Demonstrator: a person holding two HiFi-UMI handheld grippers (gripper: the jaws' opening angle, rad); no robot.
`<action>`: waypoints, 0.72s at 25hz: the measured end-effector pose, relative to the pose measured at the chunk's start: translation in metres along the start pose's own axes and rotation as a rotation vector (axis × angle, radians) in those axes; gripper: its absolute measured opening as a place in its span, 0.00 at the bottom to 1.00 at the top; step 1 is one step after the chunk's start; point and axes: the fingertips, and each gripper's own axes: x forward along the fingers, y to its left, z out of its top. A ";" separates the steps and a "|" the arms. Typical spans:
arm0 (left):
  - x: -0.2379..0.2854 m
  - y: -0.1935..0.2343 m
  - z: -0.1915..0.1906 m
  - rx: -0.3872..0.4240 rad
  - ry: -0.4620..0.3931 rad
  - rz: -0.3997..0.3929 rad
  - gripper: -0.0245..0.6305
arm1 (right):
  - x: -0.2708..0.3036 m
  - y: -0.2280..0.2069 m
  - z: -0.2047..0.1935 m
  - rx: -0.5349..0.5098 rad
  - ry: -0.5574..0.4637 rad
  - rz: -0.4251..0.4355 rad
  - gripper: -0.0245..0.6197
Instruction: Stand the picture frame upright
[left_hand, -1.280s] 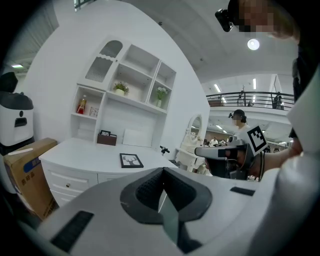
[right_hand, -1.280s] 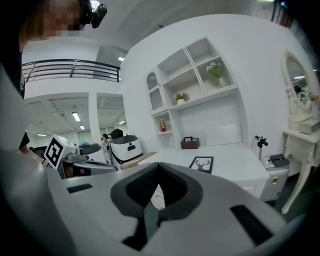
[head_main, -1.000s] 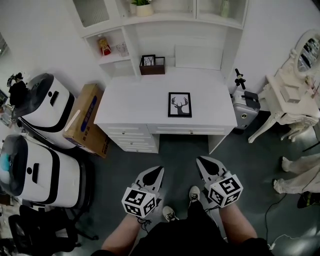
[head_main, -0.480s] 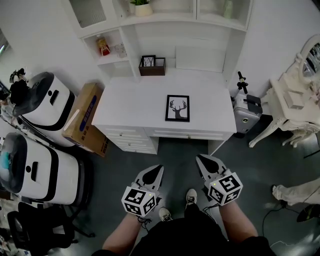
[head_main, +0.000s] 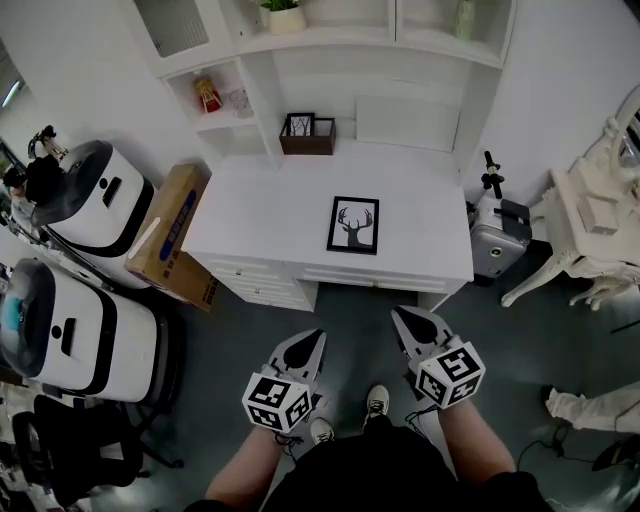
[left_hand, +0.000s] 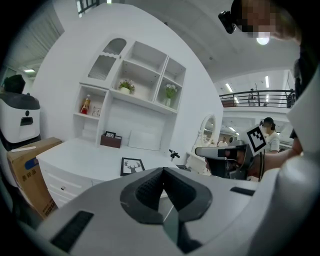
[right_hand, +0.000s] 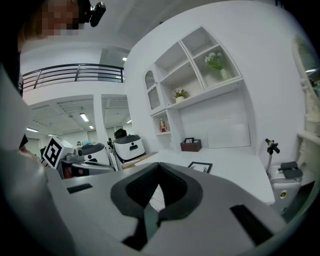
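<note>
A black picture frame (head_main: 353, 225) with a deer print lies flat near the front of the white desk (head_main: 260, 215). The same picture frame (left_hand: 131, 166) shows in the left gripper view, and the picture frame (right_hand: 200, 167) shows in the right gripper view. Both grippers hang well short of the desk, over the dark floor. My left gripper (head_main: 312, 342) is shut and holds nothing. My right gripper (head_main: 403, 319) is likewise shut and empty. The jaws of both point toward the desk.
A brown box with a small frame (head_main: 307, 135) stands at the desk's back. A cardboard carton (head_main: 170, 240) leans at the desk's left, beside two white machines (head_main: 70, 335). A grey suitcase (head_main: 497, 238) and a white vanity table (head_main: 595, 220) stand to the right.
The desk and the frame have slid slightly lower and nearer in the head view. Both grippers keep their place before me and stay shut.
</note>
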 end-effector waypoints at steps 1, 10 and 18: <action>0.004 0.000 0.001 -0.002 -0.001 0.005 0.04 | 0.002 -0.005 0.001 -0.001 0.002 0.005 0.04; 0.037 0.000 0.005 -0.025 -0.010 0.066 0.04 | 0.017 -0.042 0.004 -0.003 0.020 0.058 0.04; 0.061 -0.001 0.015 -0.033 -0.023 0.113 0.04 | 0.029 -0.070 0.009 0.001 0.029 0.098 0.04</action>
